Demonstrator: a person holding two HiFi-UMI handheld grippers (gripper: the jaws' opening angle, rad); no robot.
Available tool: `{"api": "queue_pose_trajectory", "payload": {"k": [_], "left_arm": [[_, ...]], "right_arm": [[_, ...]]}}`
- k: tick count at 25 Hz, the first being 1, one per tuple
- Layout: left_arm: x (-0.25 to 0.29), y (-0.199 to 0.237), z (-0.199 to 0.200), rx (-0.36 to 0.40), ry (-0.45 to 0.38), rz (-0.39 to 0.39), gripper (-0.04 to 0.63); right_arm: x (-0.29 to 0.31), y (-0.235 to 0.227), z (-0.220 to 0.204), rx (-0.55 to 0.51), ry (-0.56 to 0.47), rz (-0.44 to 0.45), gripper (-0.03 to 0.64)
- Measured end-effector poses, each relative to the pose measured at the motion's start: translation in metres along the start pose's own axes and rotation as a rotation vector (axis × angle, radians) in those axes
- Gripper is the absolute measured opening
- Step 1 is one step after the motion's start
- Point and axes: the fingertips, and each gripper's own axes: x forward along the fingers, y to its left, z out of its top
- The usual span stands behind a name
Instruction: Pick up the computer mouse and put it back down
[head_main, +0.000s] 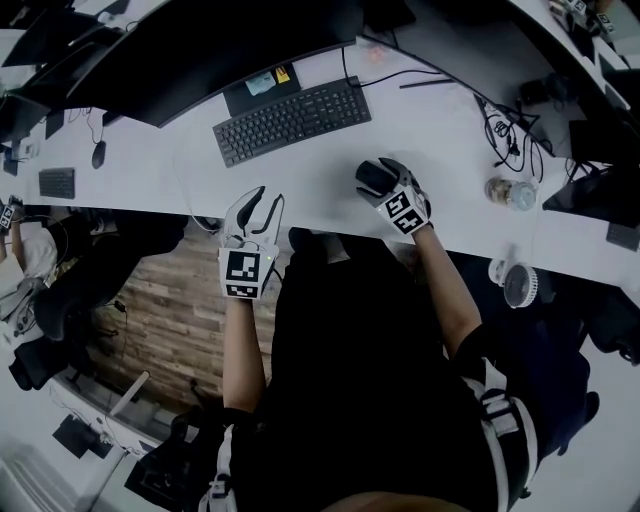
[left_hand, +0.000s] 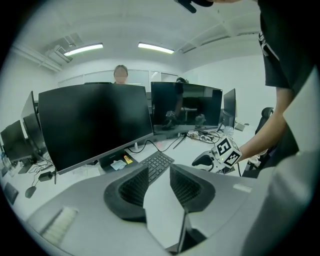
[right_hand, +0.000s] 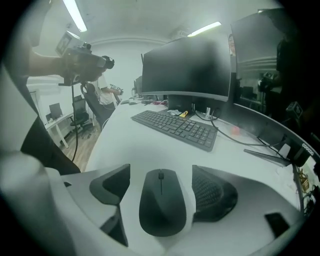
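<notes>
A dark computer mouse (right_hand: 162, 202) lies flat on the white desk (head_main: 330, 160), its front end pointing at the keyboard. My right gripper (right_hand: 162, 184) straddles it with the jaws wide; a strip of desk shows on each side between the mouse and the pads (right_hand: 214, 192), so it is open around the mouse. In the head view the mouse (head_main: 371, 180) is a dark shape at that gripper's tips. My left gripper (head_main: 262, 203) hovers at the desk's front edge, left of the mouse, open with nothing between its fingers (left_hand: 134, 187).
A black keyboard (head_main: 292, 121) lies just beyond the mouse, with dark monitors (head_main: 200, 50) behind it. Cables (head_main: 505, 130), a glass jar (head_main: 512, 192) and a small fan (head_main: 518, 285) sit to the right. A person stands behind the screens (left_hand: 120, 74).
</notes>
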Motion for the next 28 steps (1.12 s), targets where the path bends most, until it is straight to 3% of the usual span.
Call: {"api": "queue_pose_trajectory", "payload": {"k": [9,14,28], "left_arm": [[-0.009,0.002,0.001,-0.029,-0.046,0.015,0.133],[-0.016,0.007,0.001,-0.033,-0.068,0.010,0.133],[-0.032,0.023,-0.006,-0.002,-0.109,-0.084,0.133]], "right_arm": [[-0.037,0.003,0.046,0.008,-0.102,-0.030,0.381],[-0.049,0.014,0.053,-0.020,-0.069,-0.028,0.358],[-0.094,0.026,0.068,0.063,-0.103,-0.221,0.334]]}}
